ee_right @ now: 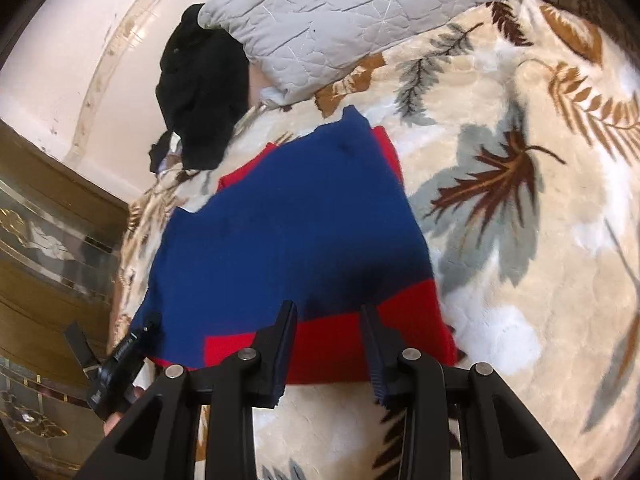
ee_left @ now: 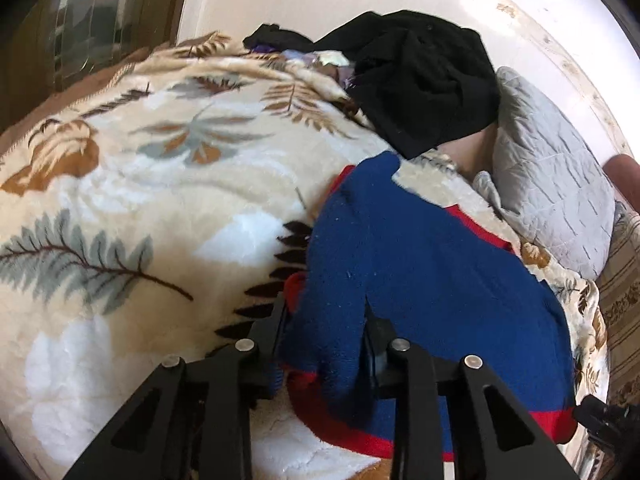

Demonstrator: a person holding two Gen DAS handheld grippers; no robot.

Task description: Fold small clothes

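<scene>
Bedding with a leaf print (ee_left: 132,184) filled both views. The left claw (ee_left: 326,344) pinched a bunched edge of a blue-and-red garment (ee_left: 420,264), which stretched ahead and to its right. The right claw (ee_right: 329,322) hovered spread over the garment's red hem (ee_right: 400,312). Black clothes (ee_left: 424,80) lay far ahead. Judging by this, a fold was beginning; next, the right claw would need to grip the hem.

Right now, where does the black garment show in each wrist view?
Left wrist: black garment lies top centre-right, beyond the blue-and-red garment, left of the grey pillow.
Right wrist: black garment lies upper left, at the pillow's left end.
Shared landmark: the grey pillow.
</scene>
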